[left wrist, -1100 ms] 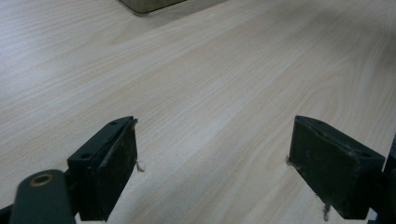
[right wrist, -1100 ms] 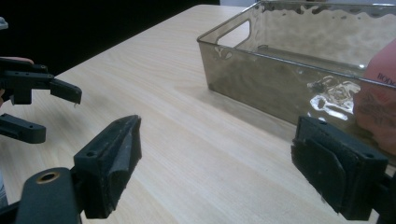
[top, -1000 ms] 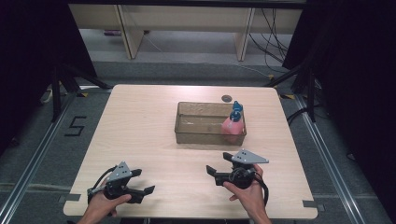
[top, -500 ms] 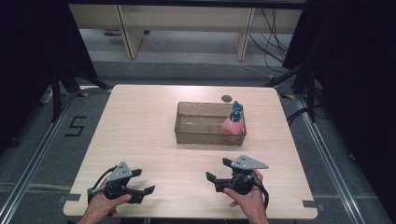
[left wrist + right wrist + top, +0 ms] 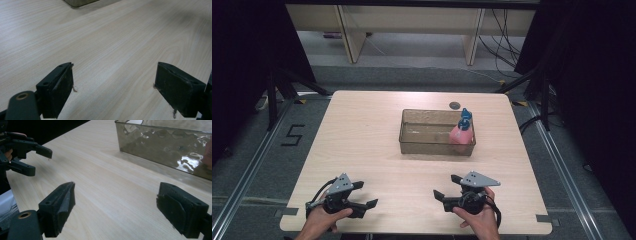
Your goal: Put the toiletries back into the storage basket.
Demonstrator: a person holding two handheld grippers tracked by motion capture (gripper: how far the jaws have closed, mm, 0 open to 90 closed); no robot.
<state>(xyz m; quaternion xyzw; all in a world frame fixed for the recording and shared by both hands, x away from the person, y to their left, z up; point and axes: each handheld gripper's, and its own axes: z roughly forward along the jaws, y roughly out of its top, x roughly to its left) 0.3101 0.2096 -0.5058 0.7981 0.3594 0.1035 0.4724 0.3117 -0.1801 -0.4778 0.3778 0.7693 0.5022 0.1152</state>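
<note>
A clear tinted bin [image 5: 427,134] stands at the table's middle, and a pink bottle with a blue cap [image 5: 462,131] stands inside its right end. Near the front edge at the left, my left gripper [image 5: 365,194] rests low over the wood with its jaws wide apart and nothing between them [image 5: 113,80]. Right of the middle, my right gripper [image 5: 446,186] is also open and empty [image 5: 115,195]. It points left and forward, past the bin's near wall [image 5: 162,147]. The left gripper [image 5: 27,157] shows far off in the right gripper view.
A small dark round object [image 5: 455,105] lies on the table [image 5: 362,130] just behind the bin. Bare wood lies between the grippers and the bin. Dark stands and cables flank the table on the floor.
The right gripper has shifted slightly toward the near edge and turned a little. The left gripper has stayed put.
</note>
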